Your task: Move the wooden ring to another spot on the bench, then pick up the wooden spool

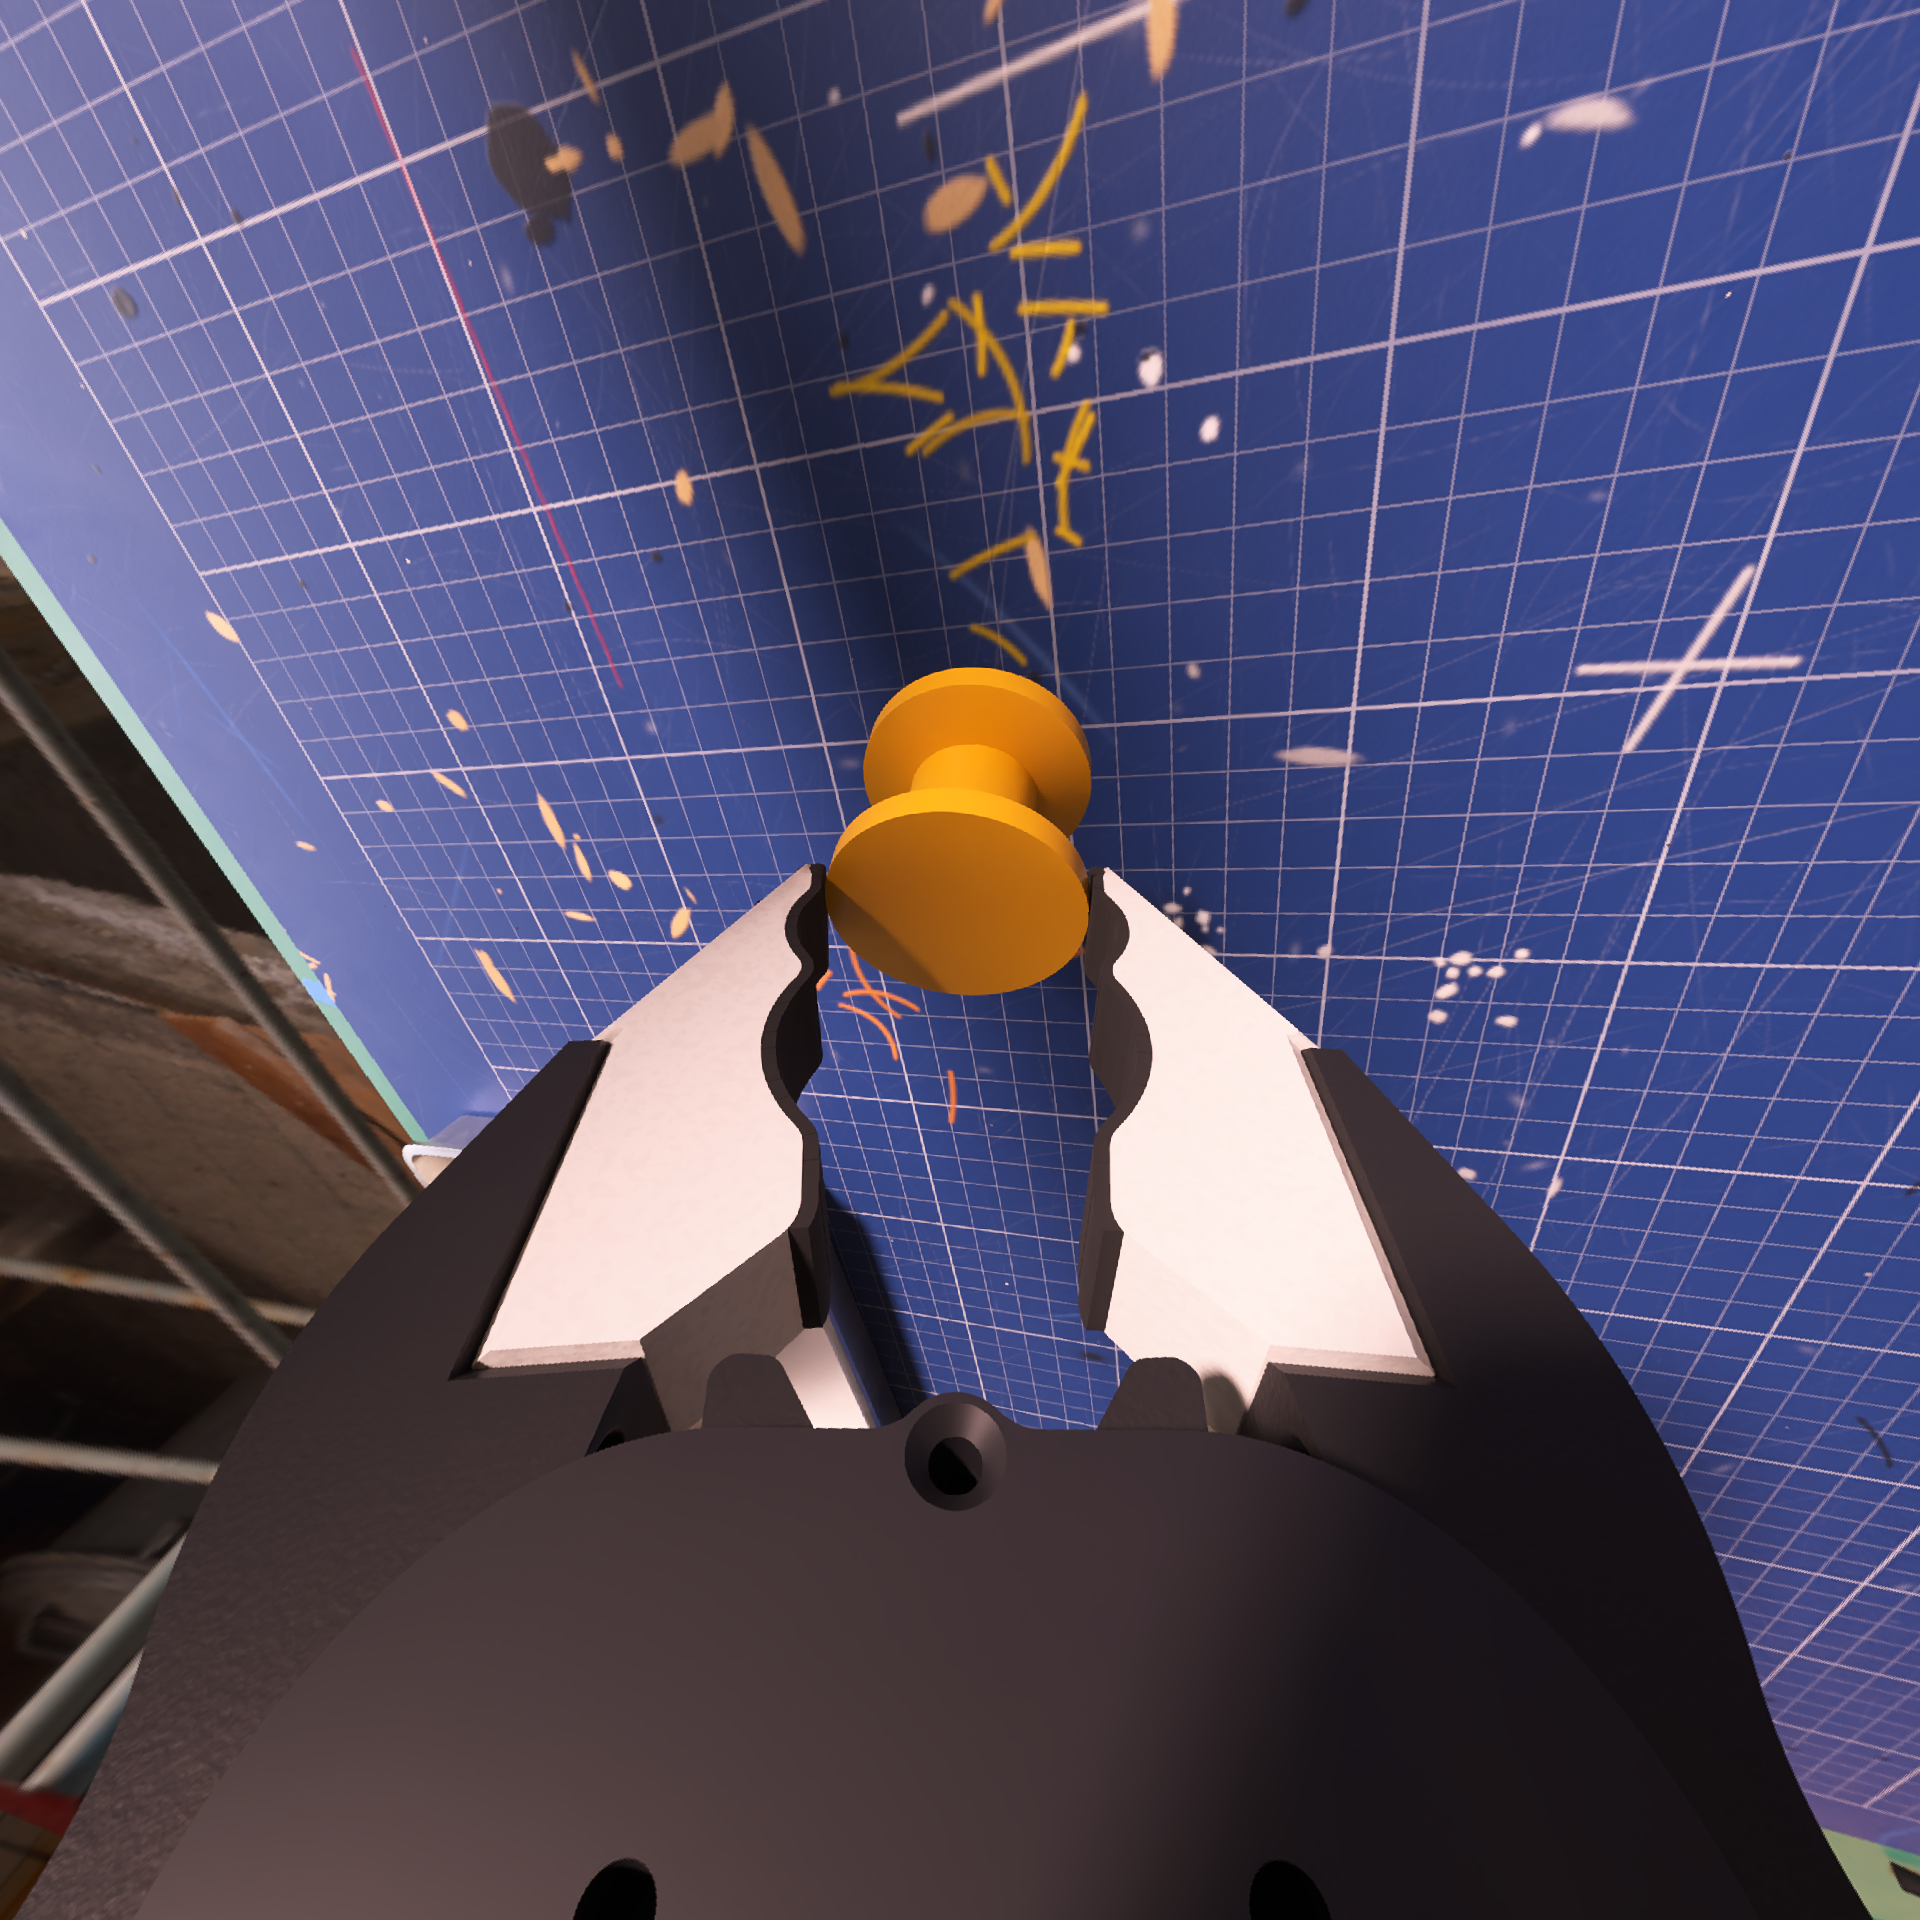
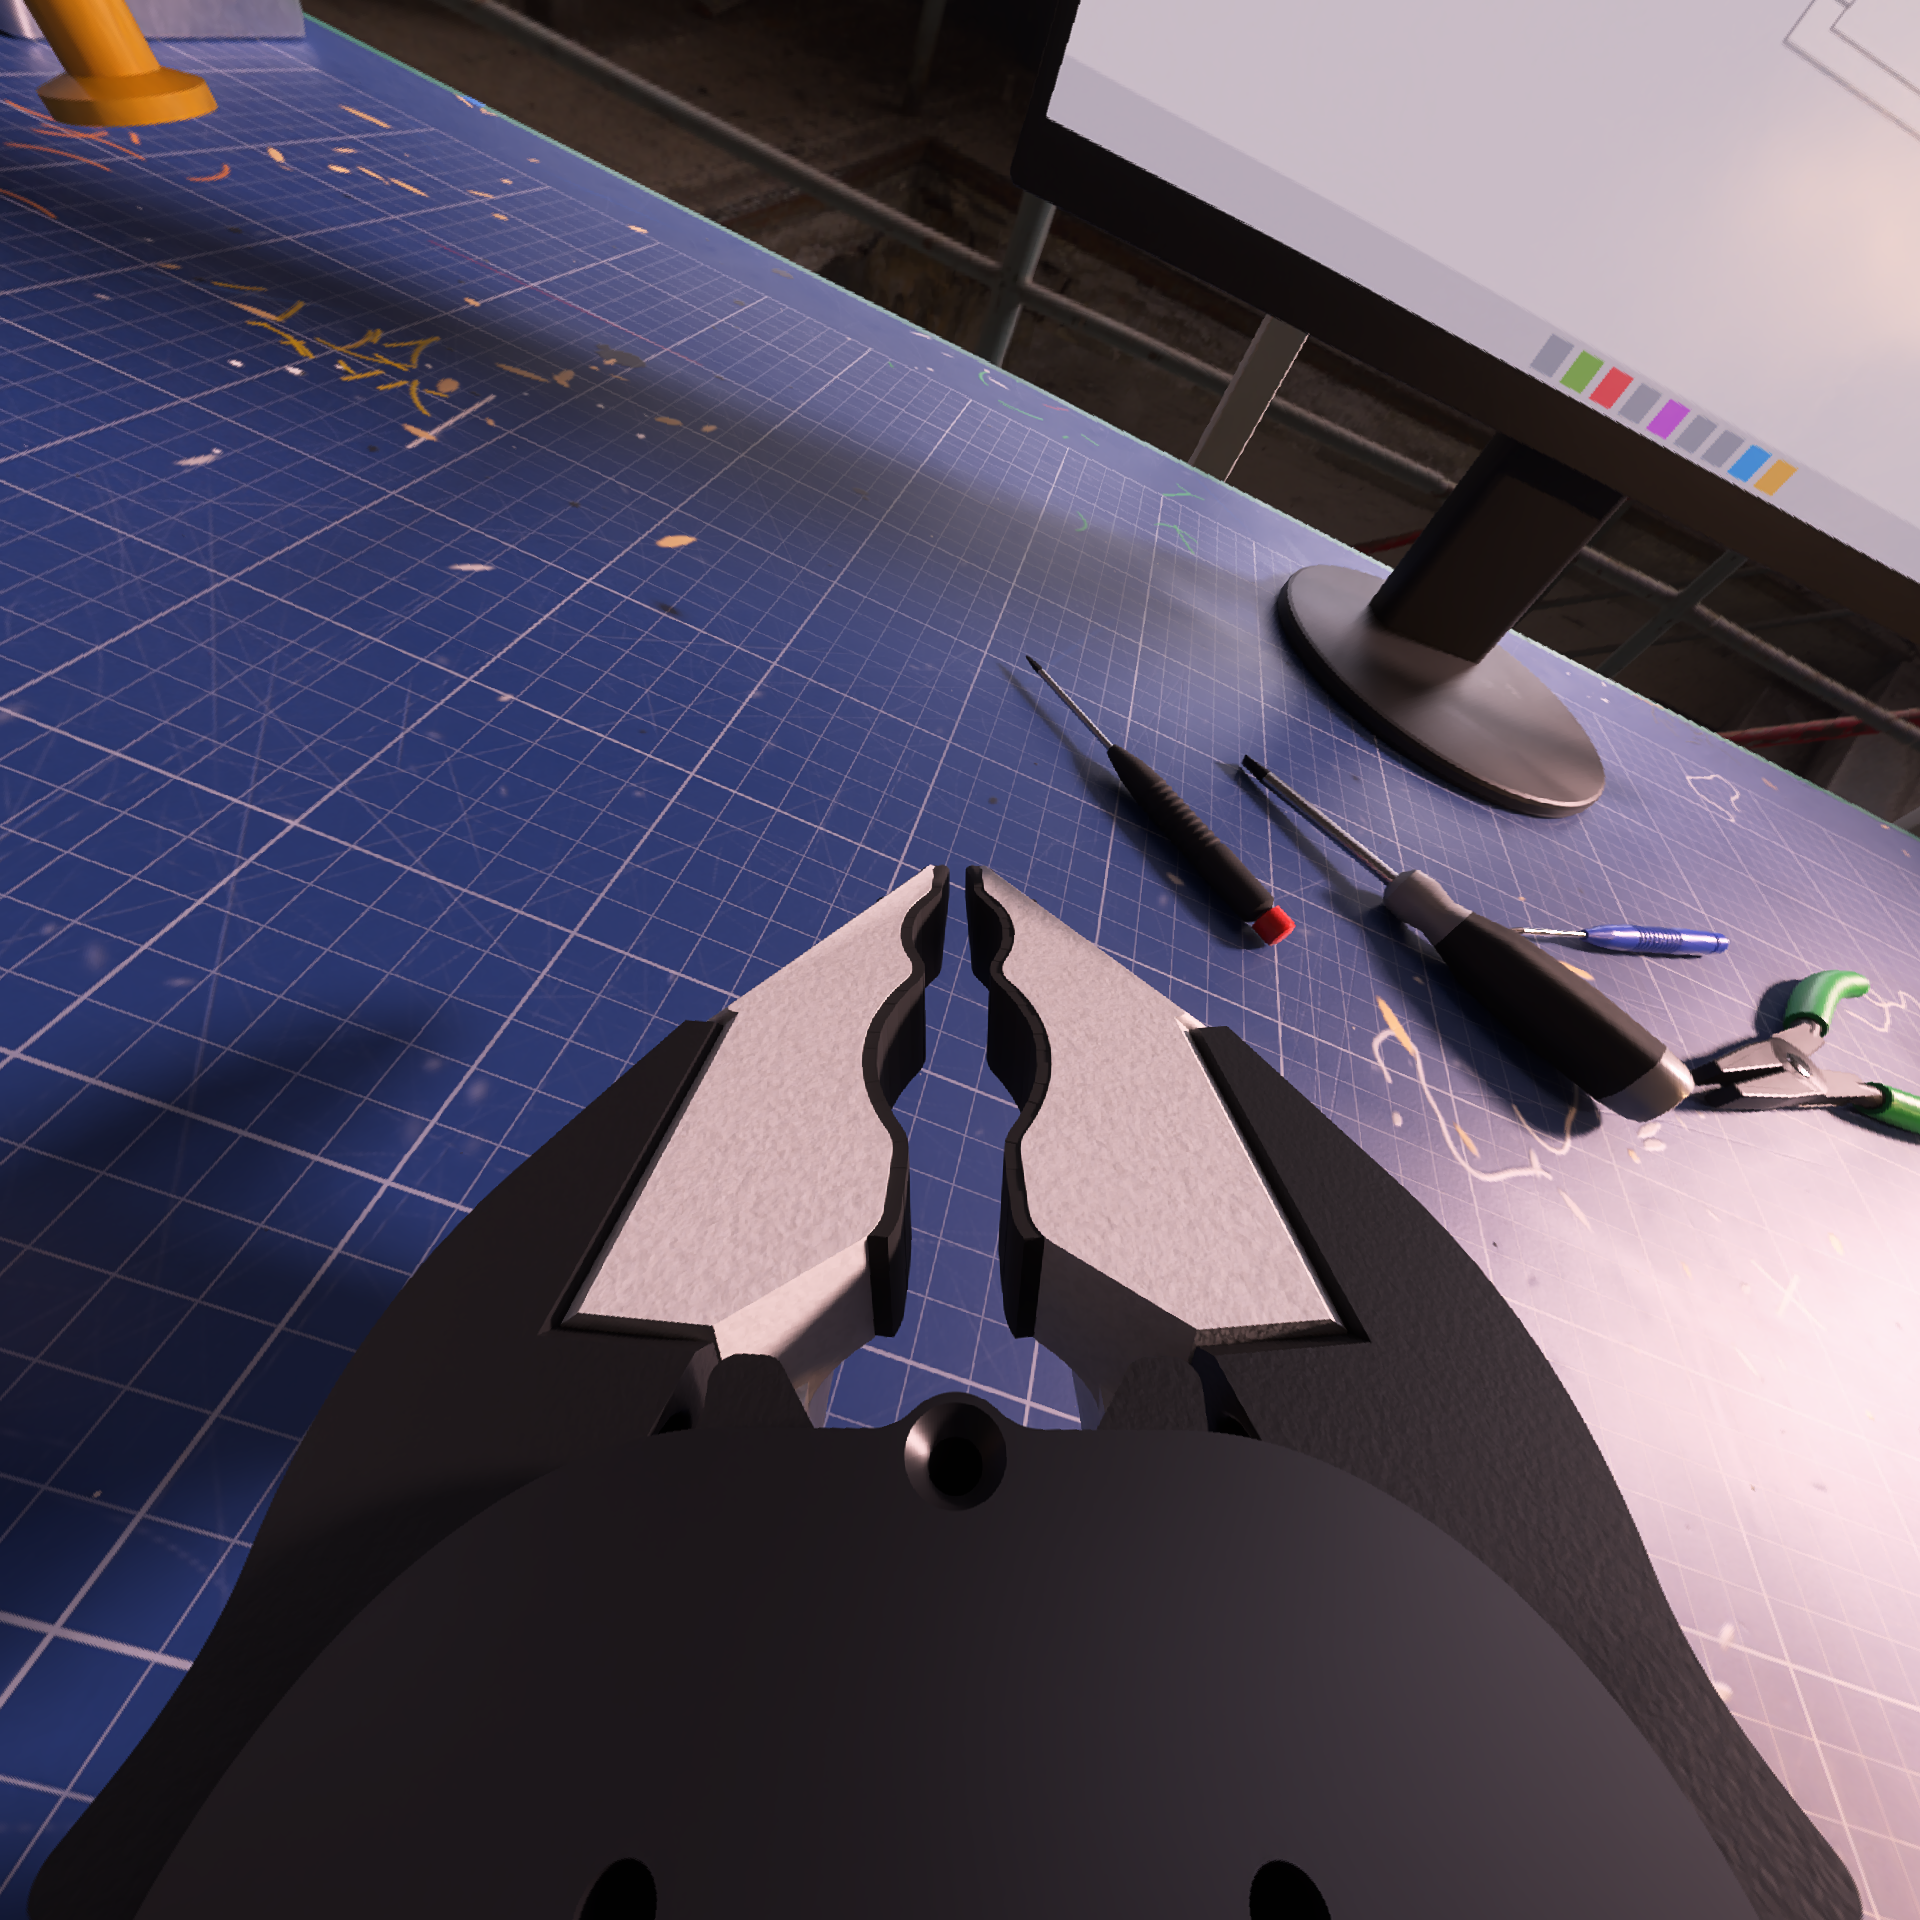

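The left gripper [image 1: 957,883] clamps the near flange of the wooden spool [image 1: 966,831], one fingertip pressed to each side of the disc's rim, so that the orange piece juts forward past the tips with its narrow neck and far flange beyond them. Gripping across the flange's width, rather than the slimmer neck, looks chosen to give the notched pads a broad, firm seat. In the left wrist view the spool appears clear of the blue cutting mat [image 1: 1455,935] that covers the bench, though contact at its far end cannot be ruled out; the pick-up seems under way or done. In the right wrist view, the right gripper [image 2: 957,878] hangs over bare mat with its fingers drawn nearly together on nothing, seemingly parked out of the way. Near it to the right lie two screwdrivers [image 2: 1195,821], a small blue tool [image 2: 1642,939] and green-handled pliers [image 2: 1808,1070], with a monitor [image 2: 1455,686] standing beyond them at the bench's far edge. The spool shows again far off at that view's upper left. The wooden ring appears in neither view.
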You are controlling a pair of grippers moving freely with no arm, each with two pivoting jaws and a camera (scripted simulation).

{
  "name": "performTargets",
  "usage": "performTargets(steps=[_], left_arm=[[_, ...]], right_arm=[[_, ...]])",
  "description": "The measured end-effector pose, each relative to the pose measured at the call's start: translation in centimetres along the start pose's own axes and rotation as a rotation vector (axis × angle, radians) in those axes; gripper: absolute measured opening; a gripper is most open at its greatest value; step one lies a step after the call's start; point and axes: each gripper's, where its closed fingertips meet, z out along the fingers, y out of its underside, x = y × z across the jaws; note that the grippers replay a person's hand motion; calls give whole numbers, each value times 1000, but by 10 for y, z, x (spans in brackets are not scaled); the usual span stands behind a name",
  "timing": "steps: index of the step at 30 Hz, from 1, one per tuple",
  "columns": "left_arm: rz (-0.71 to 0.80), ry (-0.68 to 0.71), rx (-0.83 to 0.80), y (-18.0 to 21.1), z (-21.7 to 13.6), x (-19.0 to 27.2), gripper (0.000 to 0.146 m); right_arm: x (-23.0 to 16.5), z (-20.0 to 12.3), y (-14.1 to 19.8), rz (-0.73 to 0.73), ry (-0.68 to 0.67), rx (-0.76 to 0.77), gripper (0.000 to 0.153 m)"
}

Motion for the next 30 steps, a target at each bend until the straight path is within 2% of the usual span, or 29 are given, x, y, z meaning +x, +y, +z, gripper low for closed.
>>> performTargets(steps=[3,7,12,18,21,26,30], left_arm=[[10,-5,11,-5,-4,0,50],[28,-46,97,-22,-30,5,50],[82,-55,360,-66,-79,43,50],[218,-1,698,-132,-126,120,50],[304,81,853,-166,-135,163,50],[452,295,1096,-216,-143,228,50],[509,430,1198,-241,-142,252,50]], right_arm=[[0,0,0,0,-2,-2,3],[0,0,0,0,-2,-3,3],[0,1,0,-2,-1,-4,3],[-1,0,0,-6,0,-2,3],[-1,0,0,-6,-1,-2,3],[-1,0,0,-4,-3,-3,3],[-1,0,0,-4,-5,-4,3]])
